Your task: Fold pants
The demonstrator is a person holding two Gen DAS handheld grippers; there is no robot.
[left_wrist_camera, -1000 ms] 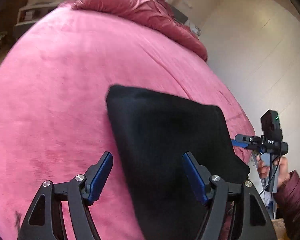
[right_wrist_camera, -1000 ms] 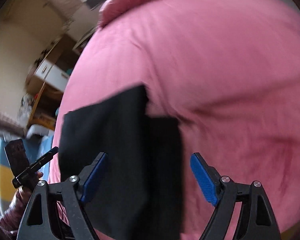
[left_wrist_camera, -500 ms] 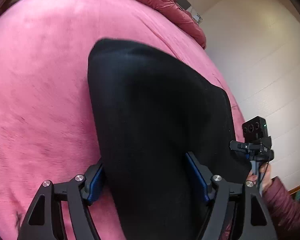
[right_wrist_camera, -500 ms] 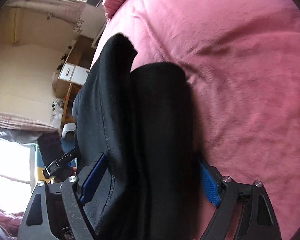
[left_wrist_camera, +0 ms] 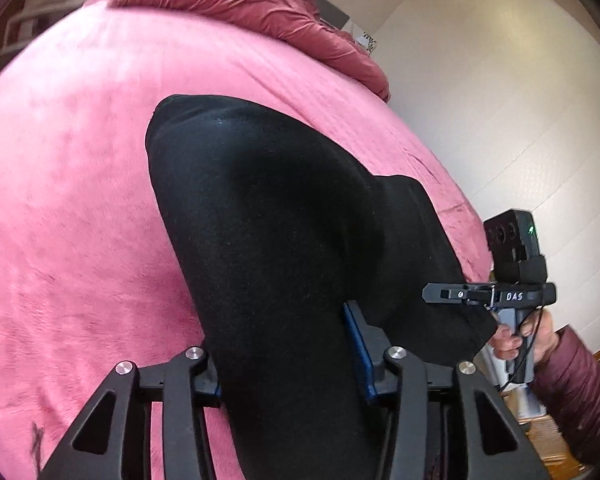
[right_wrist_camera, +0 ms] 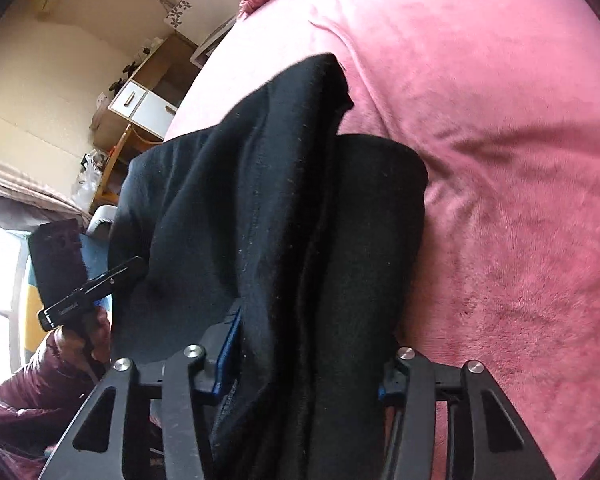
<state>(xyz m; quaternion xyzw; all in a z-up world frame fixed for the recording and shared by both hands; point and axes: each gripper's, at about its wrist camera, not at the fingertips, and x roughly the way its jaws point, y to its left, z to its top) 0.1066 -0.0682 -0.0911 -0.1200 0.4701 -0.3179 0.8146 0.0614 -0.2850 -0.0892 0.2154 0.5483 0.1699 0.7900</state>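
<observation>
Pants [left_wrist_camera: 284, 232]: lying on the pink bedspread [left_wrist_camera: 80, 184] at its near edge, the near end running straight in between both pairs of gripper fingers.
Pants and left gripper [left_wrist_camera: 286, 350]: the black cloth is filling the whole gap between the blue pads [left_wrist_camera: 358, 348]; the jaws have just been closing and are now clamping the near left part of the bundle.
Pants and right gripper [right_wrist_camera: 306, 354]: the same story on the near right side, thick cloth bunching between the pads [right_wrist_camera: 228, 344]; the jaws have just been closing and are now pinching it.
Look of the pants: plain black, matte, soft and thick, folded into a stacked bundle; in the right wrist view two layers are showing, an upper flap overlapping a lower rounded panel, with a far corner sticking up.
Bedspread: pink and velvety, wrinkling to the right of the pants, spreading far and left.
Duvet [left_wrist_camera: 252, 4]: darker red, bunching up at the far end of the bed.
Hands: a hand [left_wrist_camera: 524, 332] in a maroon puffer sleeve [left_wrist_camera: 576, 396] is gripping the right tool's handle, seen at the right of the left wrist view.
Room: a white wall [left_wrist_camera: 500, 100] standing on the right, a wooden cabinet [right_wrist_camera: 144, 100] on the far left.
</observation>
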